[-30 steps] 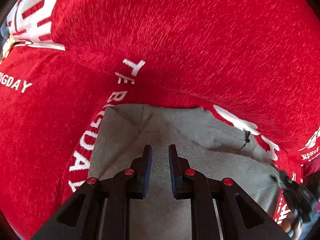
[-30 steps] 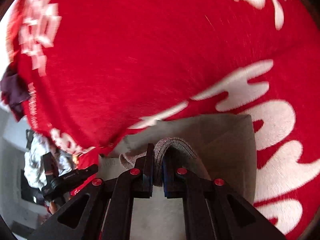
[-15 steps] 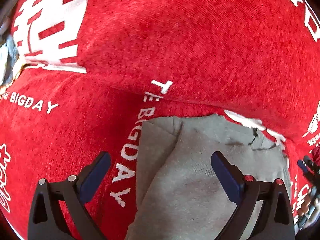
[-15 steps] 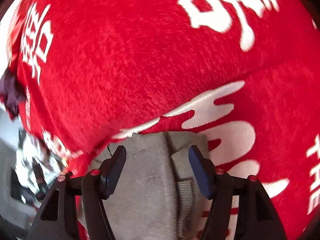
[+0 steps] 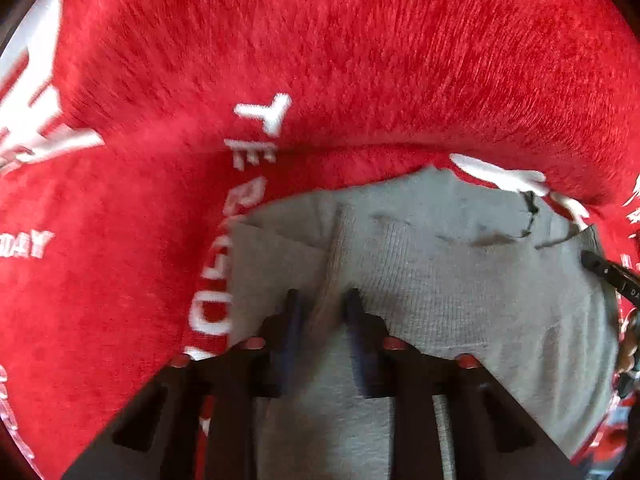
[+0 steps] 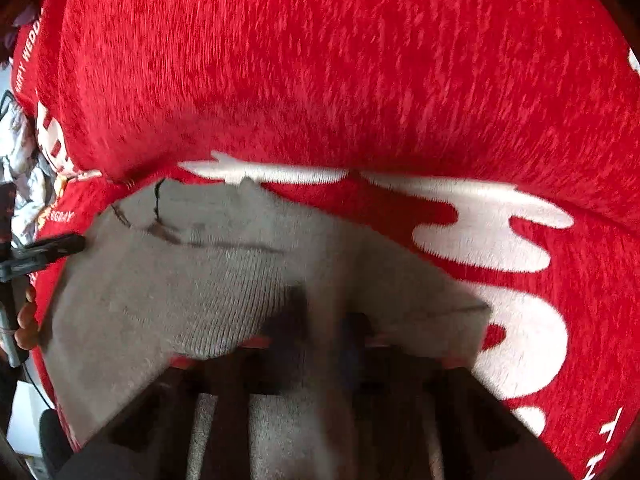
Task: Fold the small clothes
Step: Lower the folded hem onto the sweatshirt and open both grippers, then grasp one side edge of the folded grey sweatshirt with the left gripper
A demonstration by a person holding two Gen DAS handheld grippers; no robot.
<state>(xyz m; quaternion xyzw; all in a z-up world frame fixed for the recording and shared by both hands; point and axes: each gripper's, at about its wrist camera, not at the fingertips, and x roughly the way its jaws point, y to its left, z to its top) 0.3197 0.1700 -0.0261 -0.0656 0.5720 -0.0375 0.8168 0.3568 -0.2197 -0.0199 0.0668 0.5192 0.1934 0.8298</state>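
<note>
Right tool [image 6: 326,320] motion-blurred, pad contact on grey garment [image 6: 160,300] unreadable (red cloth's [image 6: 320,80] lettering cut by frame edge).

Grey garment [image 5: 460,292] looks like ribbed matt knit; the red cloth [image 5: 360,60] under it is fuzzy with smooth white print.

Both wrist cameras sit just behind their tongs and look steeply down, very close to the cloth. The left view faces the grey garment [image 5: 460,280] from its left side, the right view from its right side. They share that garment, lying on the red printed blanket [image 5: 320,60], which fills both views.
</note>
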